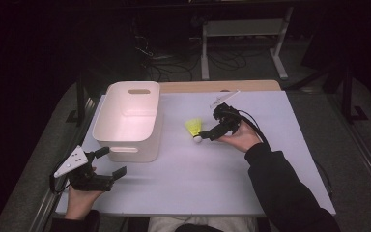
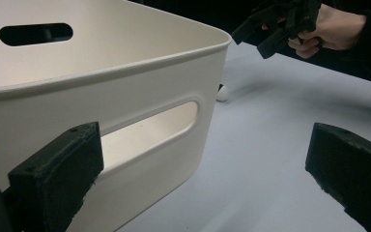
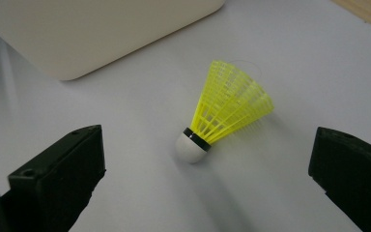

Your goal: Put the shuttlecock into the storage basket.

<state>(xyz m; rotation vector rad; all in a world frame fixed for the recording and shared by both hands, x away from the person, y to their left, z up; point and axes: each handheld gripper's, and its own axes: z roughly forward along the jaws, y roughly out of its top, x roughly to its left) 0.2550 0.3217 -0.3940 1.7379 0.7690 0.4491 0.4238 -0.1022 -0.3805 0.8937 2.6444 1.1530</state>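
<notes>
One shuttlecock, yellow skirt w/ white cork tip, lies on its side on the table, roughly mid-surface and just off the right wall of the white bin. Cork end points toward the near edge, skirt toward the far edge. In the right gripper view the shuttlecock sits between the two black jaws, which stand wide apart, nothing clamped, no contact visible yet.

Right gripper is low over the table, right beside the cork, jaws apart. Left gripper rests near the front-left corner of the surface, just in front of the bin's near wall w/ its handle slot; jaws apart too, holding nothing. From the left gripper view the bin is close ahead and the cork tip peeks past its corner.

Progress, as I judge it: early. Approach looks about done, i.e. right gripper lined up on the shuttlecock. Still to do: close on it (cork or skirt base prob. safest, the skirt is flimsy), lift, carry over the bin rim, release inside. Bin interior looks empty as far as the high view shows. Left gripper seems idle, maybe ready to steady the bin.
</notes>
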